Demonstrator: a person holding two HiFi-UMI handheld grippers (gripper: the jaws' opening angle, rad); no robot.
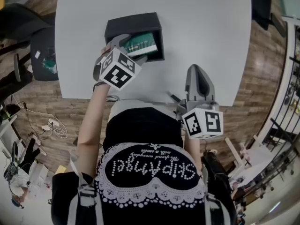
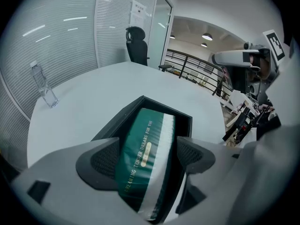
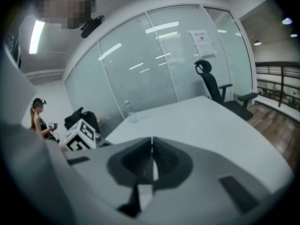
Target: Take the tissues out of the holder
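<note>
The left gripper (image 2: 147, 159), fingers (image 2: 101, 163) spread wide, is straddling the green tissue pack (image 2: 140, 135) lying in the black holder (image 2: 183, 117); the pack's long axis is running between them. The right gripper (image 3: 151, 161) is idling closed, farther off.

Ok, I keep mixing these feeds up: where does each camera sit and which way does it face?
Head view: on the person's head, facing steeply down at table and holder; arm, torso, left gripper, right gripper show.
Left gripper view: on the left gripper, facing down past open jaws at the tissue pack.
Right gripper view: on the right gripper, facing across the table; jaws shut.
Shared: head and left gripper views show the holder.
</note>
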